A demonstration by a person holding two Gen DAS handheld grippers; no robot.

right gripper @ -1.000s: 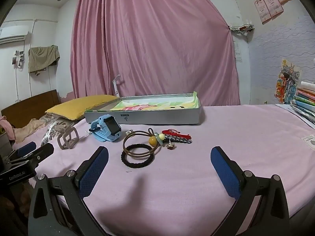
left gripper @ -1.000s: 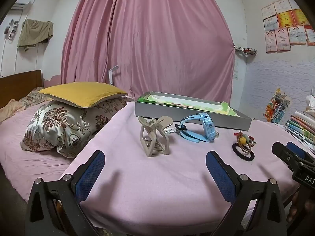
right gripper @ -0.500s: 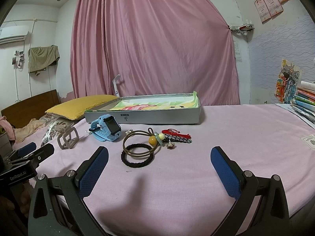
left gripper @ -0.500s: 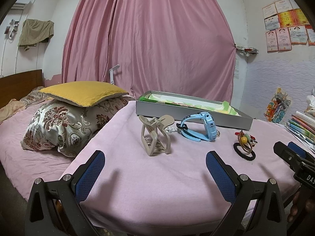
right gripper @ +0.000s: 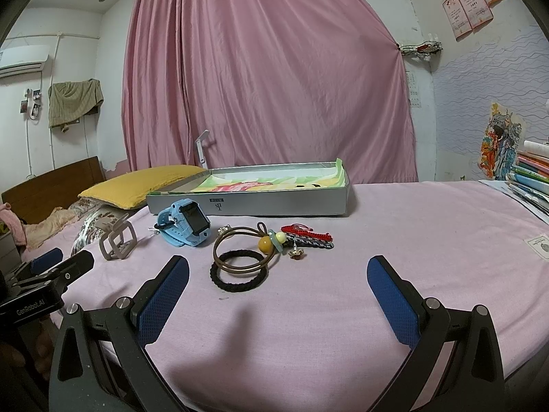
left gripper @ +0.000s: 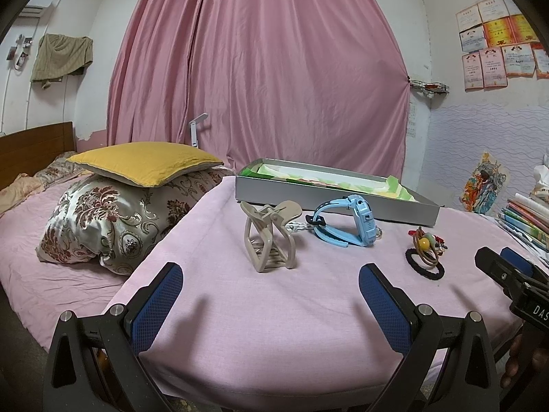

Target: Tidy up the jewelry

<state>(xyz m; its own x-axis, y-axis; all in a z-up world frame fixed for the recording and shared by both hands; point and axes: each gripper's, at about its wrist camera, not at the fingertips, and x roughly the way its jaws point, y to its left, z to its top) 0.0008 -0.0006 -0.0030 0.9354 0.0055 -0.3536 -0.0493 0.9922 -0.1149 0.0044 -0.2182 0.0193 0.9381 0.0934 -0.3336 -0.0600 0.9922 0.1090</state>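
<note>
- Near the middle of the pink tablecloth (right gripper: 394, 240): a black hair tie (right gripper: 239, 272) lying flat, with a thin brown hair band (right gripper: 236, 250) leaning on top of it.
- On the brown band: a yellow bead (right gripper: 265, 243), a pale bead and a bit of light blue.
- Just right of the beads, touching them: a red woven bracelet (right gripper: 302, 230) and a grey one (right gripper: 314, 243), lying side by side.
- Left of the hair ties, close by: a light blue kids' watch (right gripper: 183, 222), resting on its strap with the dark screen tilted up.
- Further left, near the table edge: a beige hair claw clip (left gripper: 269, 235), standing up, shut.
- Behind all of these: a long, shallow silver box (right gripper: 250, 192), no lid on, with green and pink paper inside.
- Down low in front, over bare cloth: the right gripper (right gripper: 278, 295), blue pads spread wide, holding nothing.
- Left gripper (left gripper: 271, 300): also spread wide, holding nothing, aimed at the claw clip.
- Off to the left, past the table: a bed with a yellow pillow (left gripper: 144, 161) on top of a flowery one.
- At the right edge: a stack of books (right gripper: 532, 175).
- At the back: a big pink curtain (right gripper: 267, 68).
</note>
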